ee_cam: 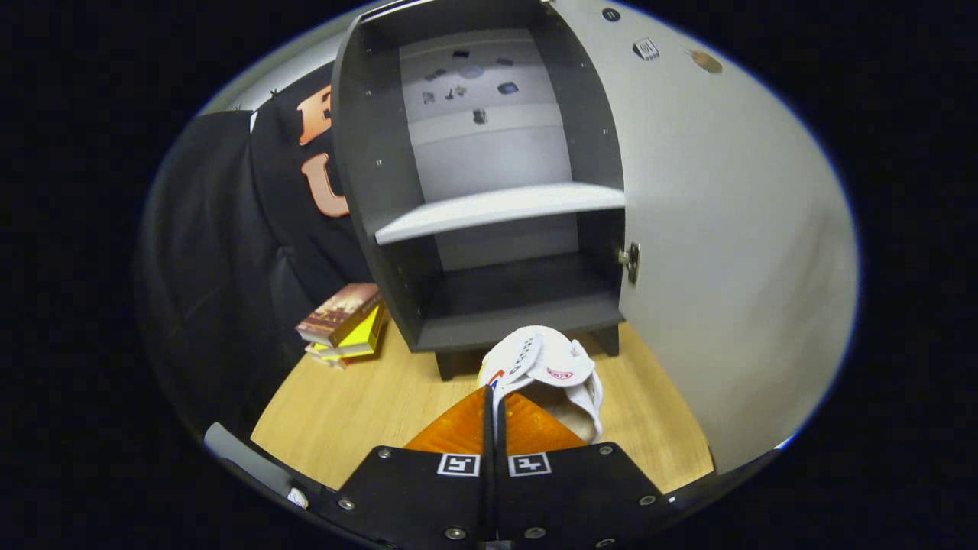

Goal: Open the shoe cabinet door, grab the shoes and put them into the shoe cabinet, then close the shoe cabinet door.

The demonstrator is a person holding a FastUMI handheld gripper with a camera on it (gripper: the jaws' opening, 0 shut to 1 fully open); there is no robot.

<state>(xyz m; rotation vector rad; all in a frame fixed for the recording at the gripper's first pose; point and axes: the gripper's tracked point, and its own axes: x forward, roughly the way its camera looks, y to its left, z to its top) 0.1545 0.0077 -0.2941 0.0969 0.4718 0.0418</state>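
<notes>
The dark grey shoe cabinet (397,252) stands ahead on the wooden table, its pale door (733,252) swung wide open to the right. Inside I see a light shelf (497,210) and a bare lower compartment (519,294). A white shoe (554,367) with a small red mark hangs just ahead of my fingers, in front of the cabinet's base. My gripper (493,397) is shut on the shoe's edge, a thin strip of white pinched between the two fingers.
A stack of books (344,325) lies on the wooden table (359,412) left of the cabinet. Black cloth wall runs behind and to the left. The open door blocks the right side. A metal hinge (630,260) sticks out at the door's inner edge.
</notes>
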